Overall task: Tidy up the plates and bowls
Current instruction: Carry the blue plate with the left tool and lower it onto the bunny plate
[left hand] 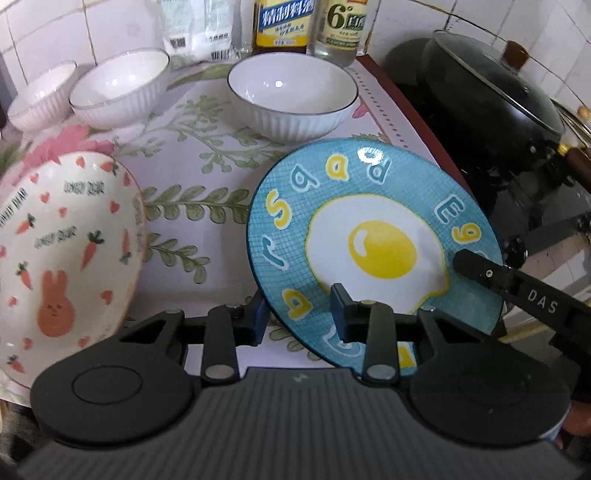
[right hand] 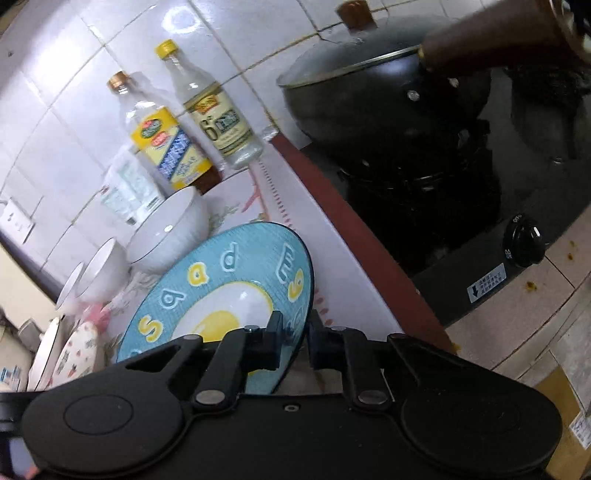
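Both clamped on the blue egg plate [left hand: 373,236]: left gripper [left hand: 301,314] at near rim, right gripper [right hand: 295,338] at side edge; lift level, clear of white bowl [left hand: 291,99] ahead.

- The tabletop [left hand: 417,122] has a dark red edge and carries a floral cloth [left hand: 207,177].
- A large white bowl [left hand: 291,99] stands on the cloth.
- Left of that bowl stand two smaller white bowls [left hand: 120,88].
- Behind it, at the tiled wall, stand two bottles [left hand: 284,26] and a white packet [left hand: 199,33].
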`<state>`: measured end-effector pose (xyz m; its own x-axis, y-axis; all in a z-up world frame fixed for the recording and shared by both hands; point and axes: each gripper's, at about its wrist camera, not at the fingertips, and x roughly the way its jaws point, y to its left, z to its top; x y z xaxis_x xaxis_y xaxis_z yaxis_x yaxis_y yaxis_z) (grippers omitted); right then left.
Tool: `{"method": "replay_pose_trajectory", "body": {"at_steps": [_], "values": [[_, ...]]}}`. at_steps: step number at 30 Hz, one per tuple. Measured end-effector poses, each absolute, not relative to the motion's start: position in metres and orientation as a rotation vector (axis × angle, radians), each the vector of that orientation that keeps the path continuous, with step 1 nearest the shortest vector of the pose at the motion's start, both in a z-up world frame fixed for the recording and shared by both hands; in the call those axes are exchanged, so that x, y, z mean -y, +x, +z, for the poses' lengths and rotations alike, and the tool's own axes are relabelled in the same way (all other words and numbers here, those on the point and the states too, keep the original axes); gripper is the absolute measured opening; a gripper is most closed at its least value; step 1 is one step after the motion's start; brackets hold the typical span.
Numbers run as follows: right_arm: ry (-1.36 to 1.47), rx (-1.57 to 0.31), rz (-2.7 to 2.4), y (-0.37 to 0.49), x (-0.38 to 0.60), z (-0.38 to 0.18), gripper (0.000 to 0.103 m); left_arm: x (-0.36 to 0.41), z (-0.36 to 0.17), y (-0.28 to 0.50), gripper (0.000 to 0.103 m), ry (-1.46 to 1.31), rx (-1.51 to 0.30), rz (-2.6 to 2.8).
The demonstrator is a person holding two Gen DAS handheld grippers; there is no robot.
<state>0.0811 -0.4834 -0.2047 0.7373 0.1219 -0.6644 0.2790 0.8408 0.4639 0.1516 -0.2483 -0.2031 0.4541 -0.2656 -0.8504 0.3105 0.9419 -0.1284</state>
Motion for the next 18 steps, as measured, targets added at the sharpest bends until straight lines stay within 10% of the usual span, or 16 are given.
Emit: {"method": "replay_pose_trajectory", "body": {"at_steps": [18], "values": [[0.574, -0.757, -0.001, 0.056, 0.439, -0.169, 0.021, 0.184, -0.163, 0.124, 0.033, 0.015, -1.059, -0.364]]}}
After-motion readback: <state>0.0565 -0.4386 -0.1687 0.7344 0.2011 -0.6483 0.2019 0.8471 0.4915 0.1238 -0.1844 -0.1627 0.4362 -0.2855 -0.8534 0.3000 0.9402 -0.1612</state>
